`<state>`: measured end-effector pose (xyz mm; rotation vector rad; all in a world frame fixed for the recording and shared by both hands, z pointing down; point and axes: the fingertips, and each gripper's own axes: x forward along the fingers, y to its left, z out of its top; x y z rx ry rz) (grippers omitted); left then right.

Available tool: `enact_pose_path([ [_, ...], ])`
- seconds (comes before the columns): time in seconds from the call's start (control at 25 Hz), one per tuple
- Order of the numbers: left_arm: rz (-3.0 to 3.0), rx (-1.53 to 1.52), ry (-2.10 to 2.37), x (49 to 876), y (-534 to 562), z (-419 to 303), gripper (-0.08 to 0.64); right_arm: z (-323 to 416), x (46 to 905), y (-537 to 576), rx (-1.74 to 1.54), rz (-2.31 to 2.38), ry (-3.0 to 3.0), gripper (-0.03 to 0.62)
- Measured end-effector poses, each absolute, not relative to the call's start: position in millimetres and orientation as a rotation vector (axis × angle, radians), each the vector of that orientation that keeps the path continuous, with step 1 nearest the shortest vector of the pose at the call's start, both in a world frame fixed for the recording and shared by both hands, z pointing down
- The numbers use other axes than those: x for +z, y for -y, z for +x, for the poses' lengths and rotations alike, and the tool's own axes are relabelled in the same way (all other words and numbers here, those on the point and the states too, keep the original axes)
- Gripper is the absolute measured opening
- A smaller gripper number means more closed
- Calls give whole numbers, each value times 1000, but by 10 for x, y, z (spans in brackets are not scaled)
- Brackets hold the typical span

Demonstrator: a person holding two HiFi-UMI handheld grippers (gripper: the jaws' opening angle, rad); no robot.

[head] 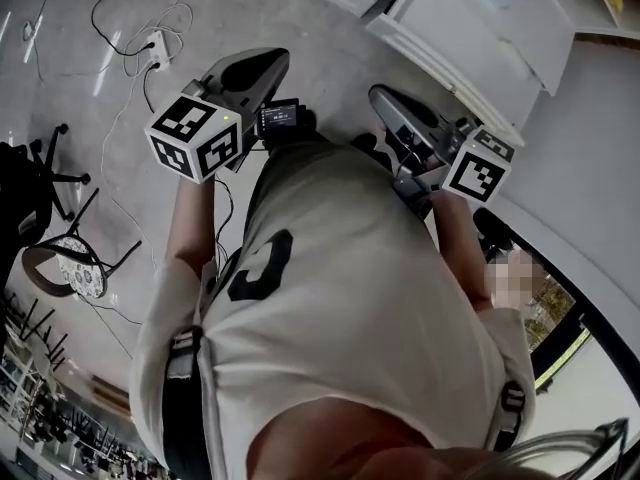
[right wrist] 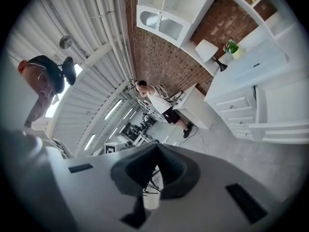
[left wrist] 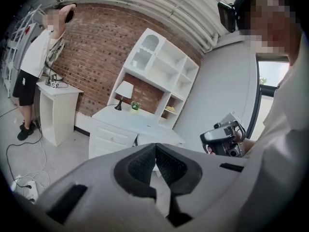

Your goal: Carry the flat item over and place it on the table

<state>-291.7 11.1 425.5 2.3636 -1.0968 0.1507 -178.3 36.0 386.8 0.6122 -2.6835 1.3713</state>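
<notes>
No flat item shows in any view. In the head view my left gripper point(head: 258, 70) and my right gripper point(head: 392, 103) are held out in front of the person's body, above the grey floor. Both are shut and nothing is between the jaws. In the left gripper view the dark pads point(left wrist: 145, 166) meet at the tip of my left gripper point(left wrist: 155, 147), which faces a white desk with a hutch point(left wrist: 126, 121). The right gripper point(left wrist: 223, 139) shows there at the right, in a hand. The right gripper point(right wrist: 157, 147) points towards a small white table point(right wrist: 194, 106).
A person point(left wrist: 35, 62) stands by the small white table point(left wrist: 55, 108) against the brick wall. A lamp point(left wrist: 124, 92) and a small plant point(left wrist: 135, 106) stand on the desk. Cables and a power strip point(head: 155, 48) lie on the floor. A black chair point(head: 40, 183) and a stool point(head: 70, 265) are at the left.
</notes>
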Motion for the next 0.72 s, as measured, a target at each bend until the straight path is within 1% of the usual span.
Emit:
enact_pose_path([
  [0.72,2379,189,984,4335,62,-2584,20,-1642,3952,-247,1400,675,2668,11],
])
